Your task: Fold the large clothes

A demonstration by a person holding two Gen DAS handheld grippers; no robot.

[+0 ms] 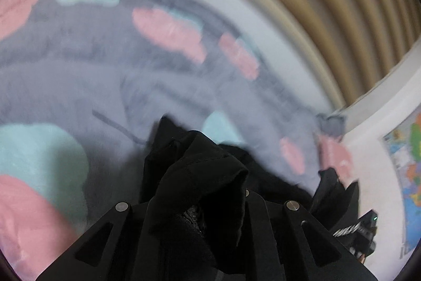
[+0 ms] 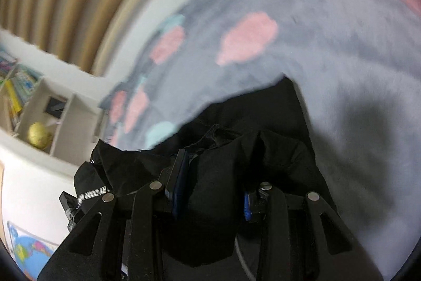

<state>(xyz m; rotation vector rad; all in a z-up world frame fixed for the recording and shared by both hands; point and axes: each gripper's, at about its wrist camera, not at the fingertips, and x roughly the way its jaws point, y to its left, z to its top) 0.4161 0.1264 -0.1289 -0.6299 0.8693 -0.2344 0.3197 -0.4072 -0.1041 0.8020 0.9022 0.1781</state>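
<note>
A black garment is bunched between the fingers of my left gripper, which is shut on it and holds it above a grey blanket with pink and teal patches. In the right wrist view my right gripper is shut on the same black garment, which drapes over its fingers and hides the fingertips. The other gripper shows at the lower right of the left wrist view, with black cloth hanging from it. Both views are motion-blurred.
The grey blanket covers the surface below. Beige curtains hang behind. A white shelf with books and a gold ball stands at the left of the right wrist view. A coloured map hangs on the white wall.
</note>
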